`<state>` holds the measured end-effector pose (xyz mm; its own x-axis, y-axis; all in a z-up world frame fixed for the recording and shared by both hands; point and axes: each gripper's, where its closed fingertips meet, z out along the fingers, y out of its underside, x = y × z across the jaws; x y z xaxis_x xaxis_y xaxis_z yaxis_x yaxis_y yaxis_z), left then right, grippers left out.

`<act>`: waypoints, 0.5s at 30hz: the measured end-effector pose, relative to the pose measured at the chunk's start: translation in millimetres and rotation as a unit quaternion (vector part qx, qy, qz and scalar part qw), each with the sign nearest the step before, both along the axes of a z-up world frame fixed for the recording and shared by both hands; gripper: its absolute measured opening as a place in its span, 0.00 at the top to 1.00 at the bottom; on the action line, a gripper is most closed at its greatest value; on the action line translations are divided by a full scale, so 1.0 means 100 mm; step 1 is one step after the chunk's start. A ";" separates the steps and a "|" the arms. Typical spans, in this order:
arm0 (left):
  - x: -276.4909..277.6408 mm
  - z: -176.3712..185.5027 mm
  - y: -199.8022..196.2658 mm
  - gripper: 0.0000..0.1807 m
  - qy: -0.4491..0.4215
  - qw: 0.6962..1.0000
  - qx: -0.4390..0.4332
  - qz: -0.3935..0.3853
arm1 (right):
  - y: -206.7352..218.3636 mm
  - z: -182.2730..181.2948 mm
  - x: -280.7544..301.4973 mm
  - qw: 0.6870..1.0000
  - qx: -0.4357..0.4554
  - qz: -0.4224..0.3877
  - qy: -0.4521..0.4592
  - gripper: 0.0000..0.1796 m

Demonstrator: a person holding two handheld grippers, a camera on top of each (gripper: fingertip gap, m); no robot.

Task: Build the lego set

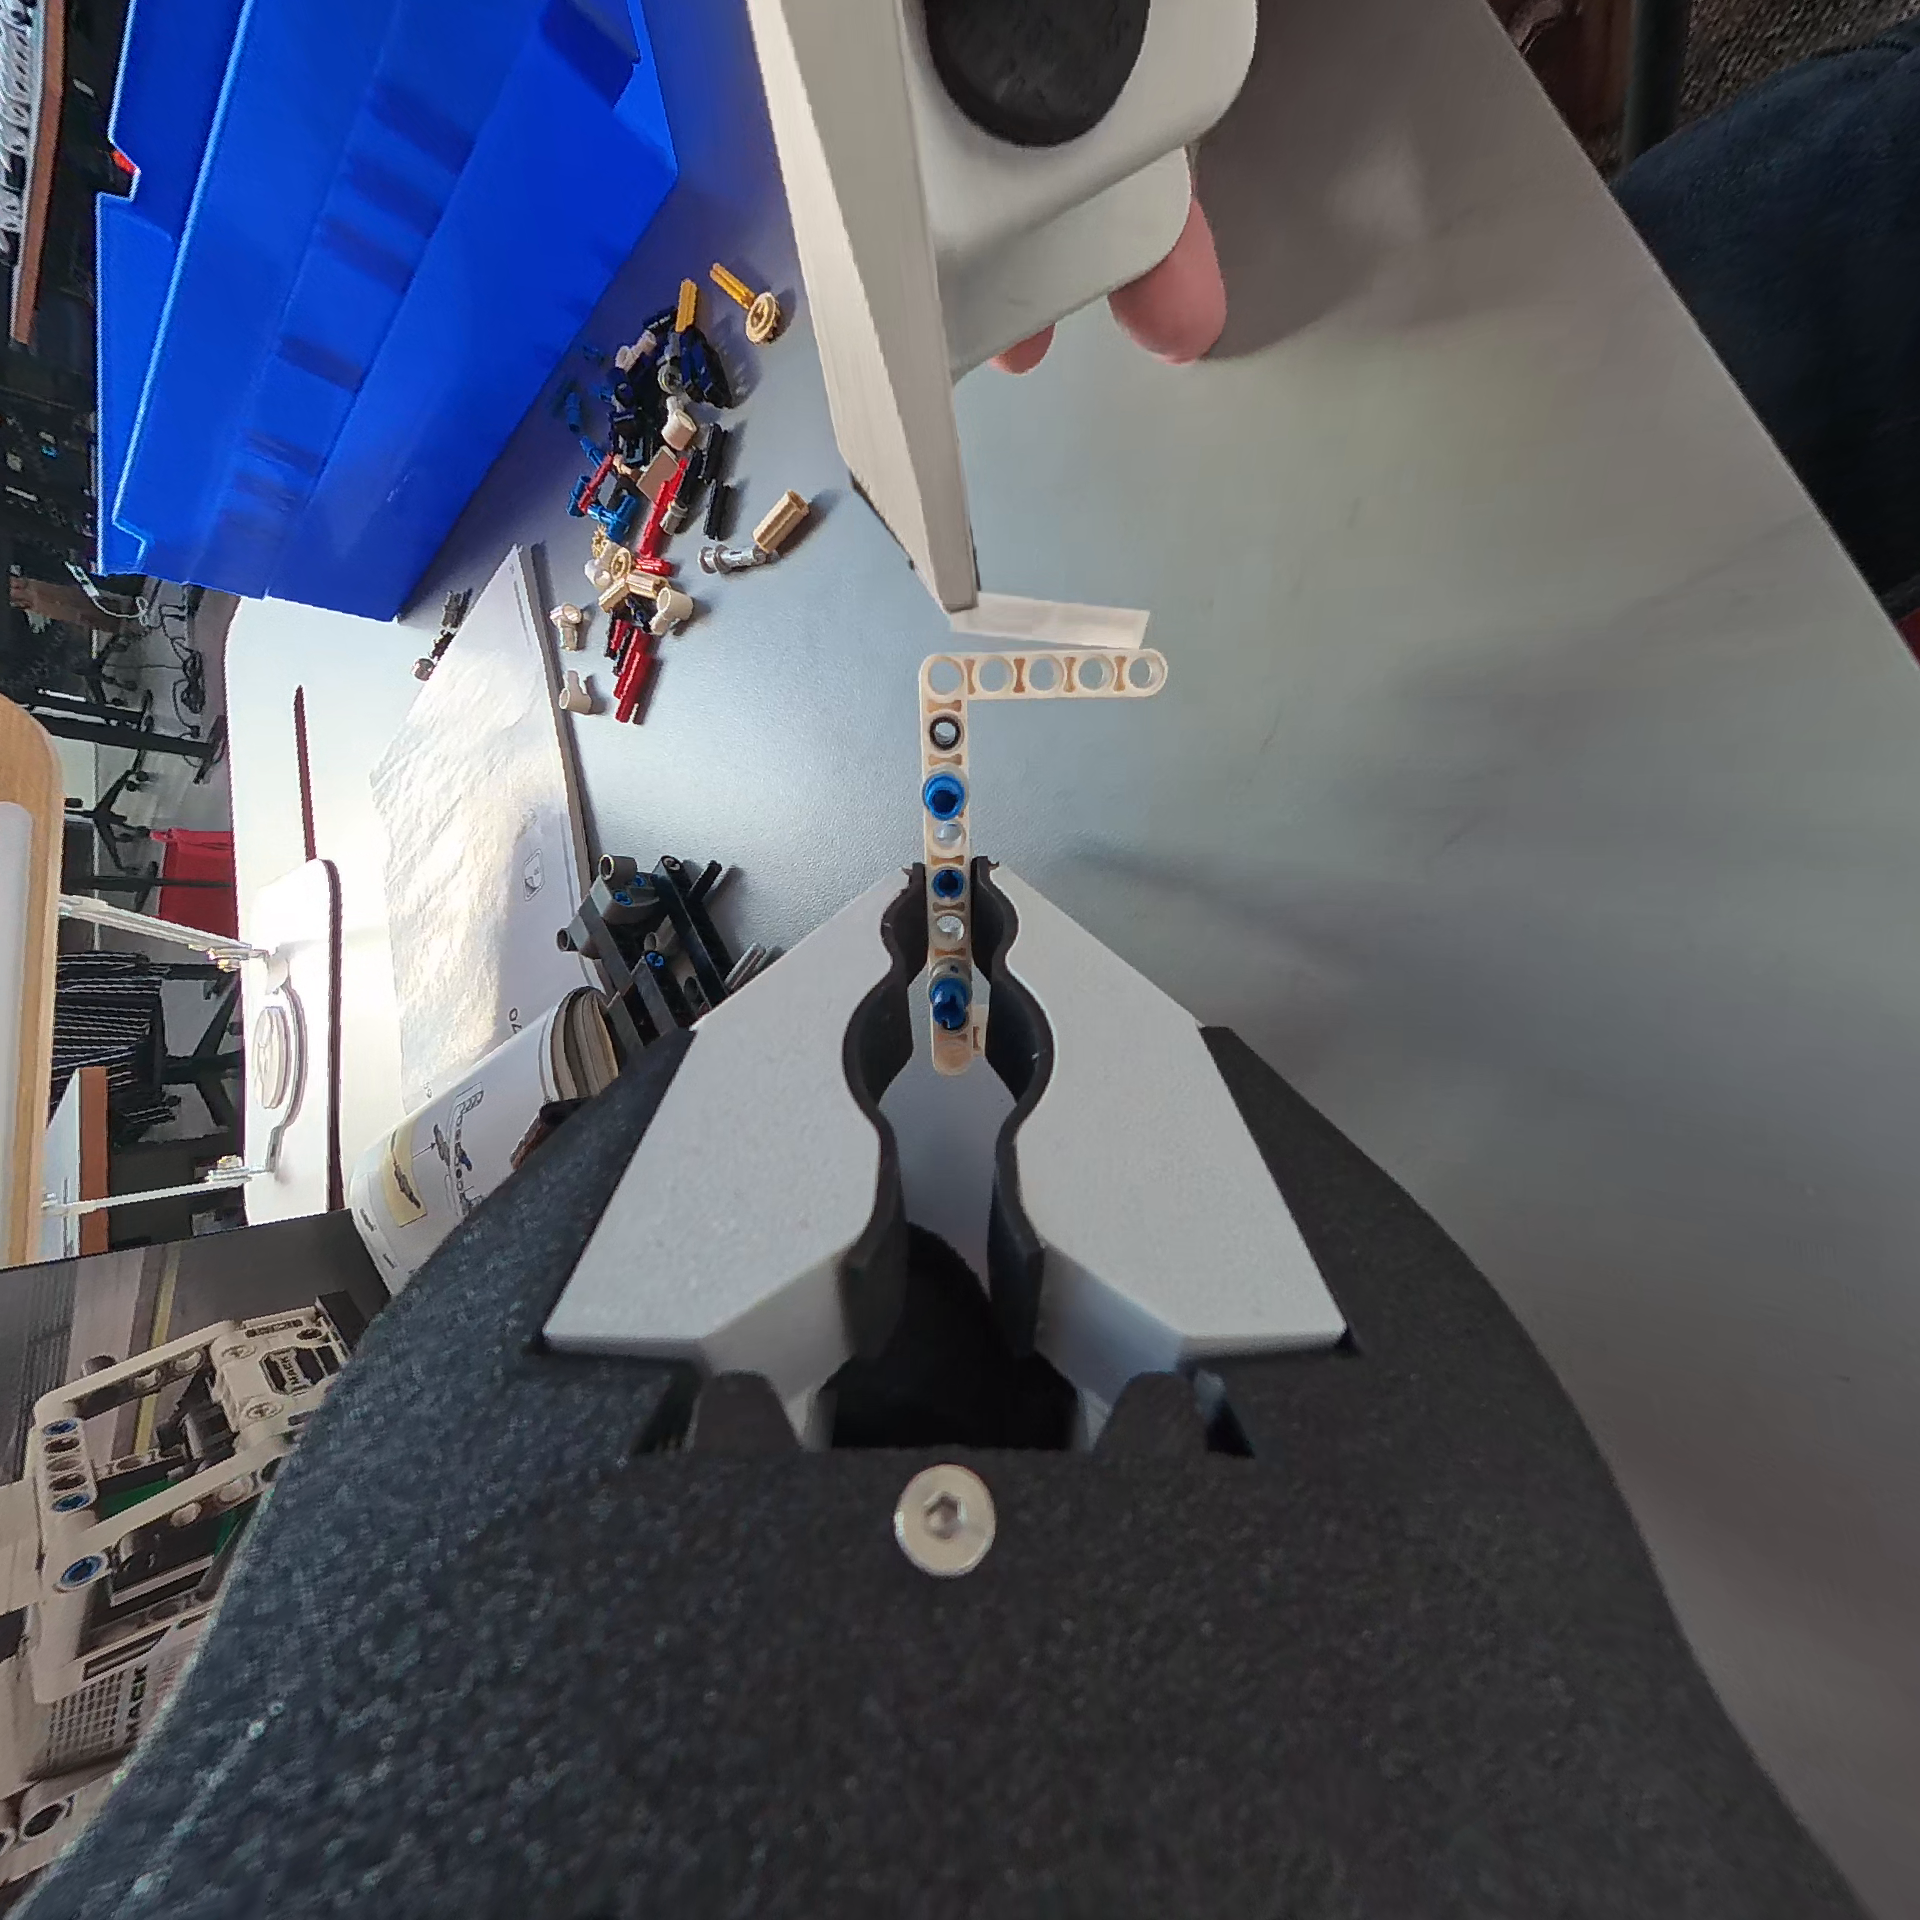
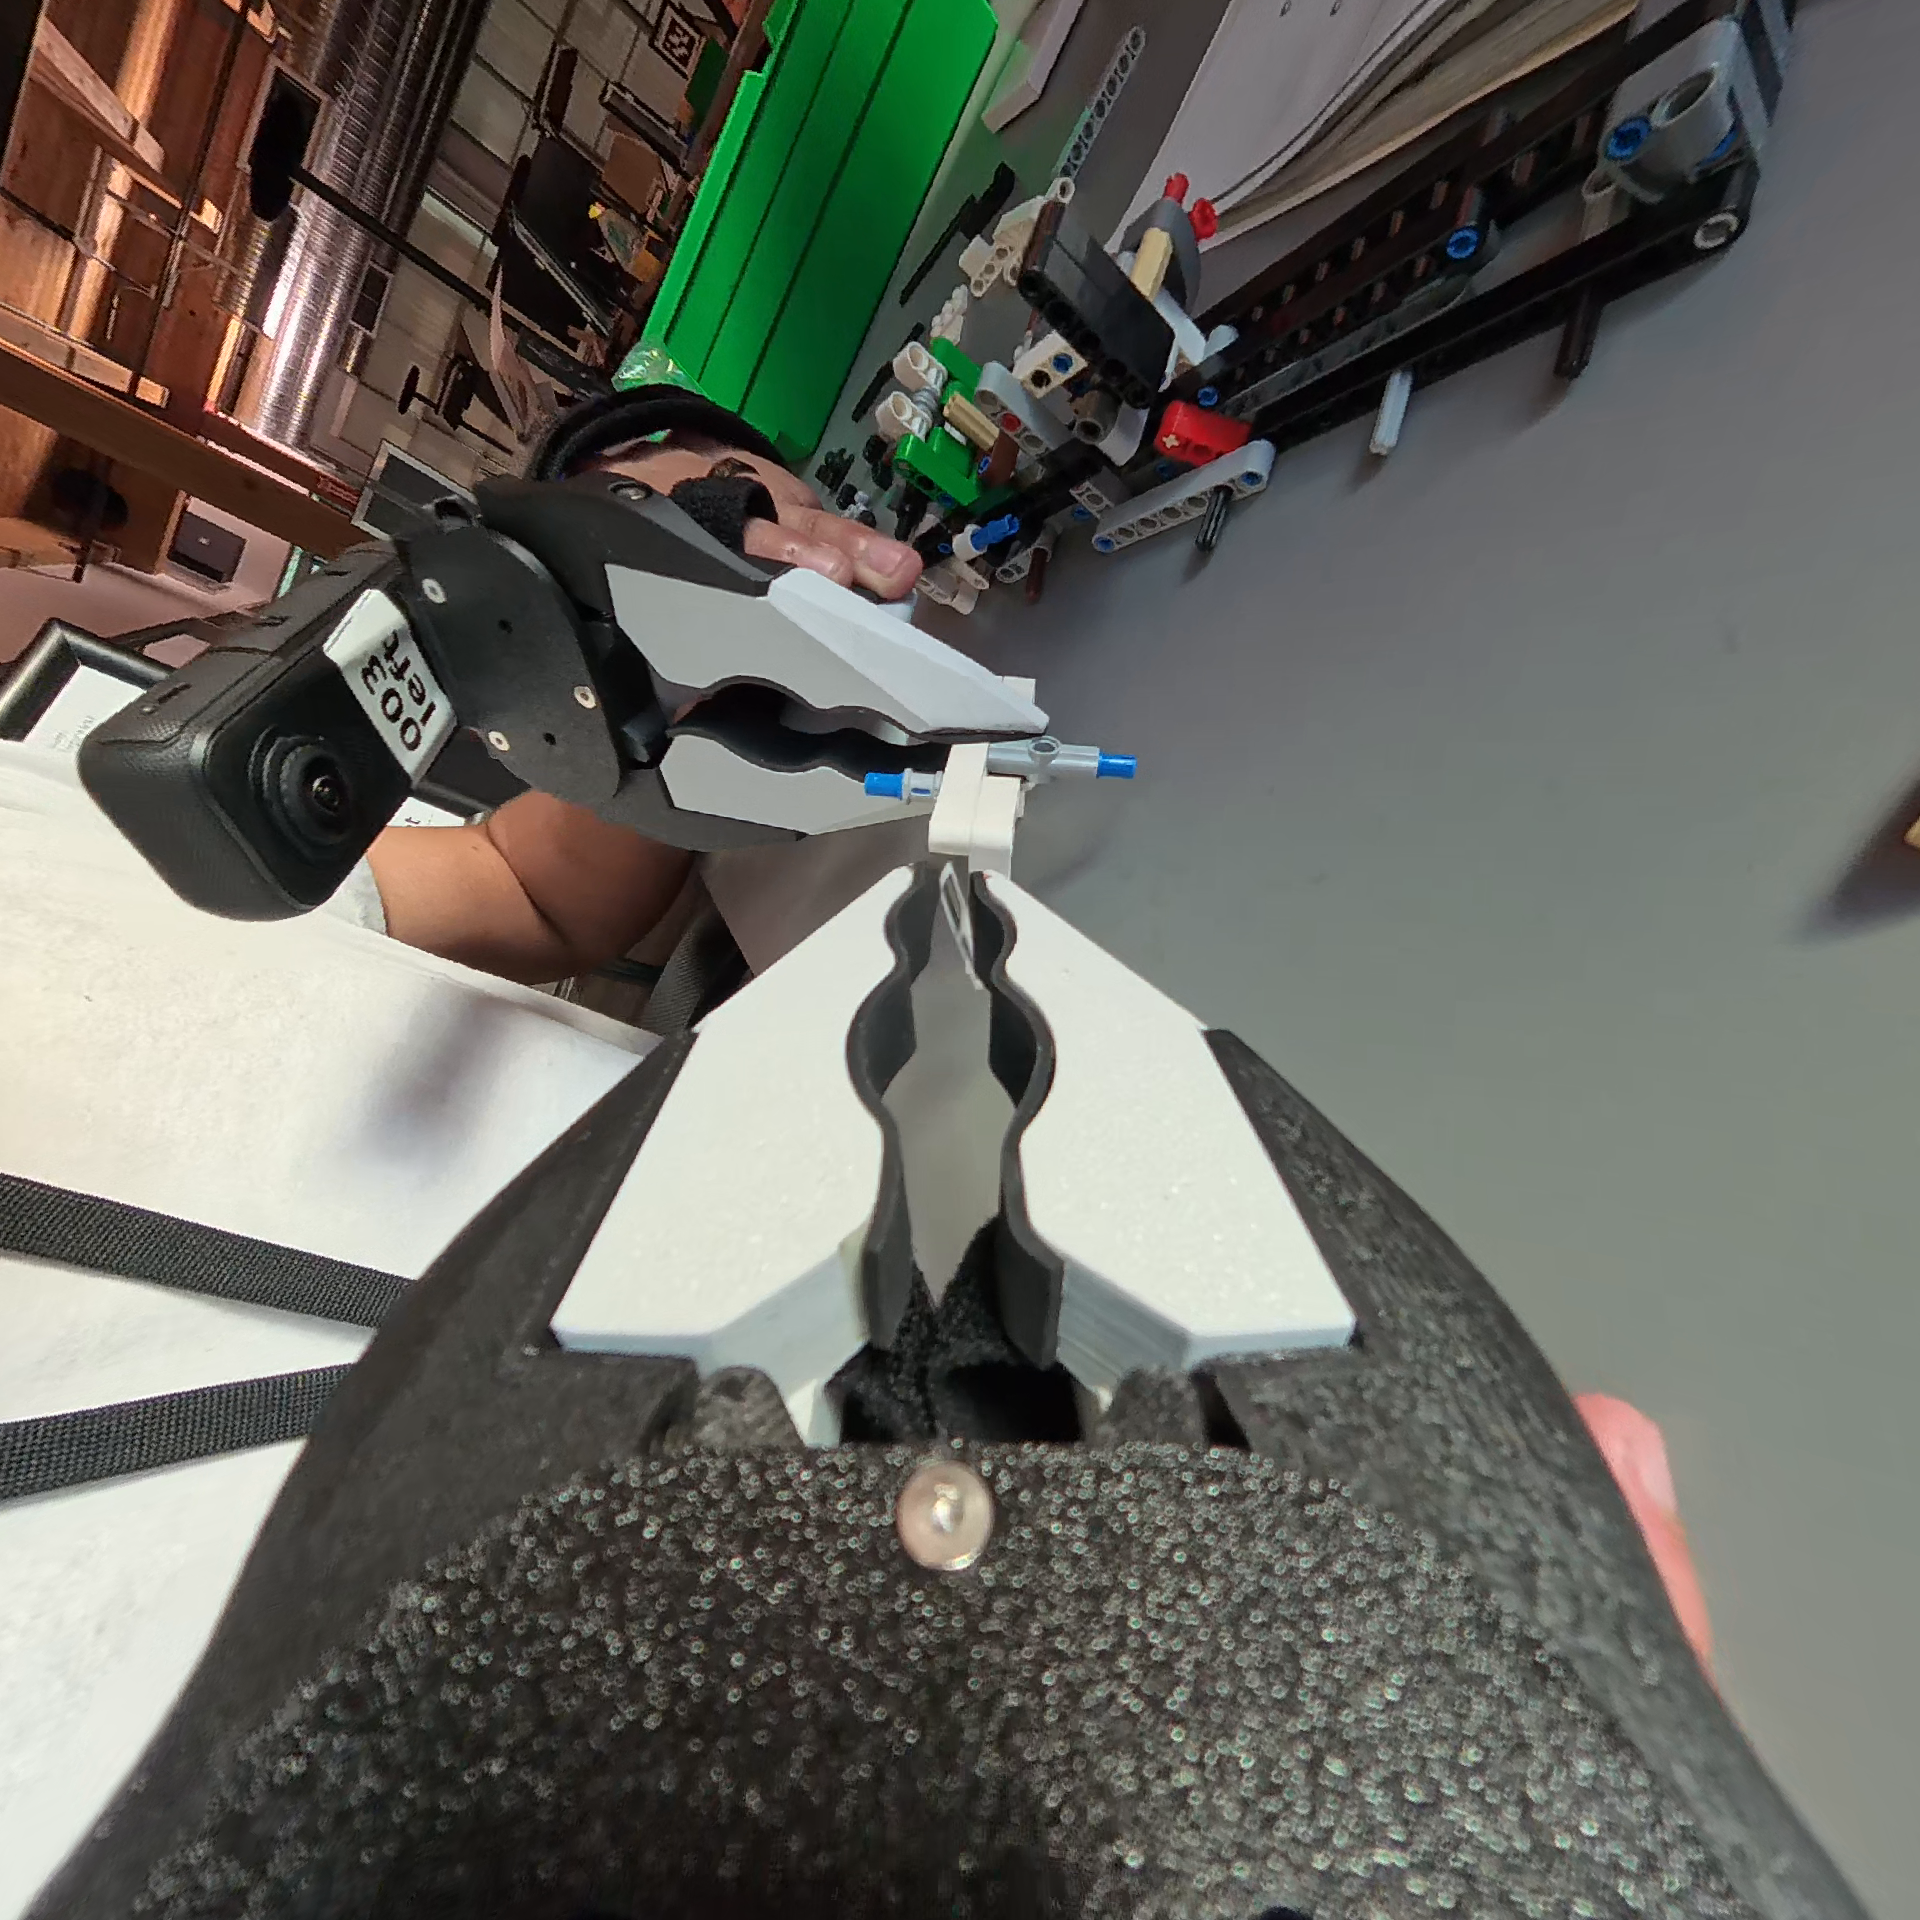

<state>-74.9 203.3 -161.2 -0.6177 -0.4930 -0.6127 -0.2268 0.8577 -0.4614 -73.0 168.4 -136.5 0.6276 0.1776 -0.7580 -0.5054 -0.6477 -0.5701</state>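
Left fingers (image 1: pixel 951 883) pinch my white L-shaped beam (image 1: pixel 948 821) by its long arm, pointing straight ahead, while right fingers (image 2: pixel 948 883) nip its short arm from the far end, above the counter (image 1: pixel 1455 831).

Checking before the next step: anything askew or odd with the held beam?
Nothing stands out. The left gripper holds the white L-shaped beam straight, its blue pins seated. The right gripper grips its other end.
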 end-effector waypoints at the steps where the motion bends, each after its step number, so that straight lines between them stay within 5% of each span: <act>1: 0.00 0.00 0.00 0.98 0.000 1.000 -0.005 0.000 | -0.01 0.03 0.01 1.000 0.011 -0.002 0.002 0.96; 15: 0.01 0.03 0.09 0.98 -0.020 0.998 0.043 0.027 | 0.02 -0.05 0.13 0.998 -0.022 -0.061 -0.021 1.00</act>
<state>-73.5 212.0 -158.5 -0.5652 -0.4698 -0.6781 -0.2572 0.8814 -0.3963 -60.3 170.3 -141.2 0.6741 0.0657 -0.7357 -0.5579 -0.6074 -0.5655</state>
